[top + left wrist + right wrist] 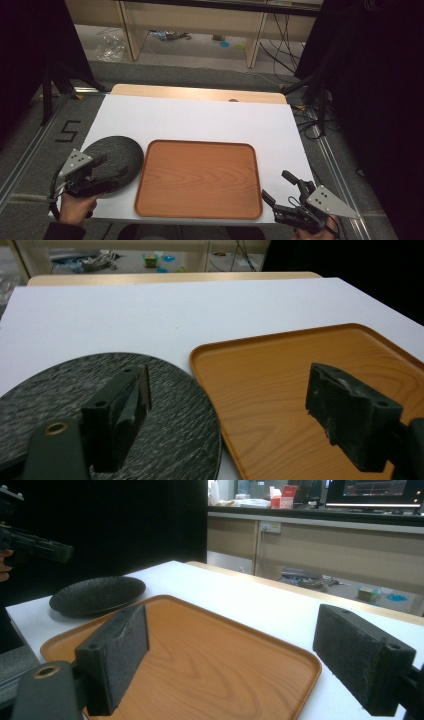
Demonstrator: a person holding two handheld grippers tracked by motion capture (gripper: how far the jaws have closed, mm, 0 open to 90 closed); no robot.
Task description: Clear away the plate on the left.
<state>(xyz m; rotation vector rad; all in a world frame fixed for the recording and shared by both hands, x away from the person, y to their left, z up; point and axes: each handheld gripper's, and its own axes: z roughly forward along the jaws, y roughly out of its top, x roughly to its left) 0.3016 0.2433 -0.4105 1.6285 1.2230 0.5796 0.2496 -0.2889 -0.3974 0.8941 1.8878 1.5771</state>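
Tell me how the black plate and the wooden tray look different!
The black plate is round, dark and speckled; the wooden tray is a rounded rectangle, orange-brown with wood grain. The tray is bigger than the plate. The plate lies at the table's left with the left hand-held gripper hovering open over it; the tray sits in the middle with nothing above it. Both are empty, lie flat on the white tabletop and have low raised rims.
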